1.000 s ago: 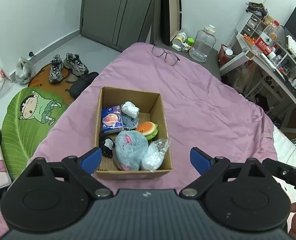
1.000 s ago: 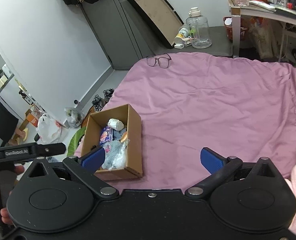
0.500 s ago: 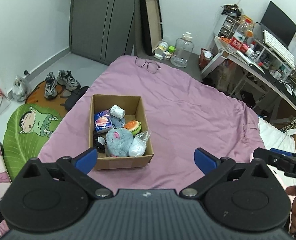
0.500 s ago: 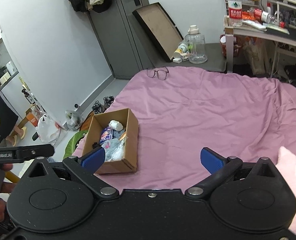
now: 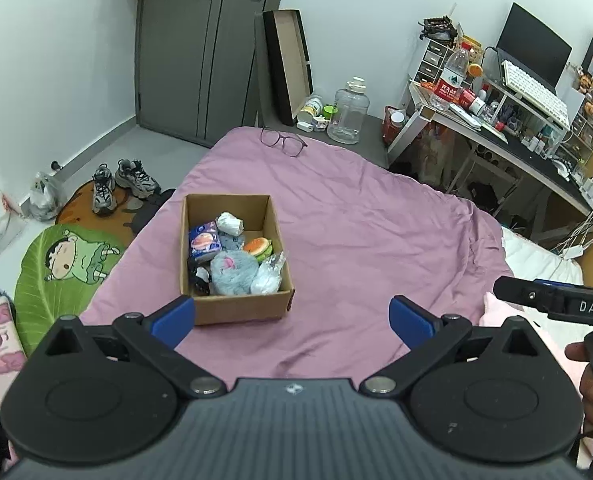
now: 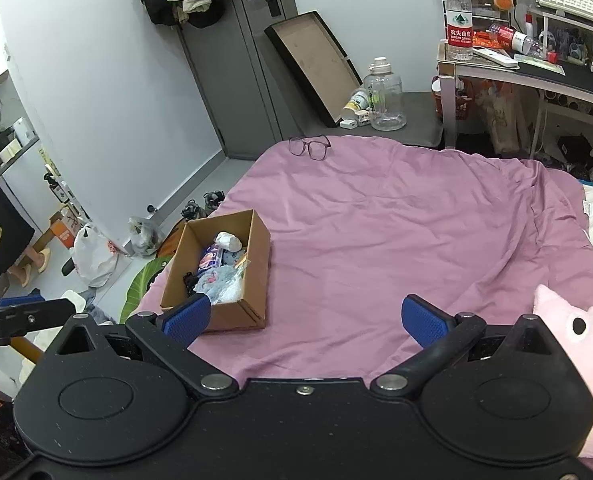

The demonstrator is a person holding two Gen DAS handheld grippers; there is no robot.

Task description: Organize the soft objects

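A: L gripper (image 5: 292,316) — fingers (image 5: 174,314) spread full wide, nothing betw. them. R gripper (image 6: 304,318) — fingers (image 6: 424,320) wide apart too, empty.

B: Under them?

A: Pink bedspread (image 5: 376,240), bare.

B: Soft items?

A: In cardboard box (image 5: 240,308) on bed, near-left edge: grey-blue plush (image 5: 232,272), clear bag (image 5: 268,276), burger toy (image 5: 258,247), tissue pack (image 5: 203,242), white roll (image 5: 230,222). Pink plush (image 6: 576,332) lies outside, near right, just beside R gripper.

B: Far end?

A: Glasses (image 5: 282,142) at far bed edge; cluttered counter (image 5: 516,148) far right.
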